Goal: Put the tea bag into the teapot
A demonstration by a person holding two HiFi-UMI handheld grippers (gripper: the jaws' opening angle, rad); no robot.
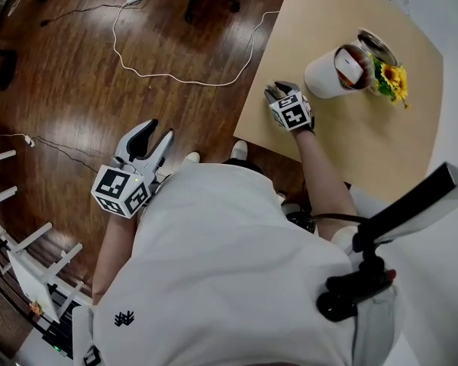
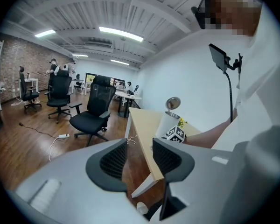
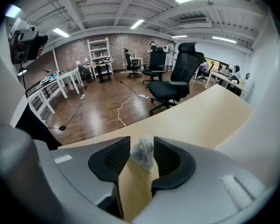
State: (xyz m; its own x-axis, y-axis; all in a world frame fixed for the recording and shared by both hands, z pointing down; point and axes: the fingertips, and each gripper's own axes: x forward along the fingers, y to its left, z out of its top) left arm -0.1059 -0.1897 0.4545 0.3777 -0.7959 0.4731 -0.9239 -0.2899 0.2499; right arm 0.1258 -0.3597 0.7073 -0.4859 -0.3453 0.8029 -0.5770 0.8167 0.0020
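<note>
The wooden table (image 1: 366, 143) carries a white teapot (image 1: 328, 73) with its lid tipped open. The pot stands near the right gripper (image 1: 278, 91), off to the right of its fingers rather than ahead of them. The left gripper (image 1: 154, 134) hangs over the floor, well apart from the table, with its fingers spread and nothing between them.

The step in hand looks like the pickup. The right gripper's fingers pinch the tea bag (image 3: 142, 154) low over the table top, with the bag poking up past the fingertips. The next move calls for lifting, swinging the fingers round to the pot's mouth, and letting go only once the bag is over the opening.

Only the right gripper view shows the bag. In the head view it is hidden behind the marker cube. The head view alone shows the pot's open mouth, and the left gripper view shows the pot from the side.
</note>
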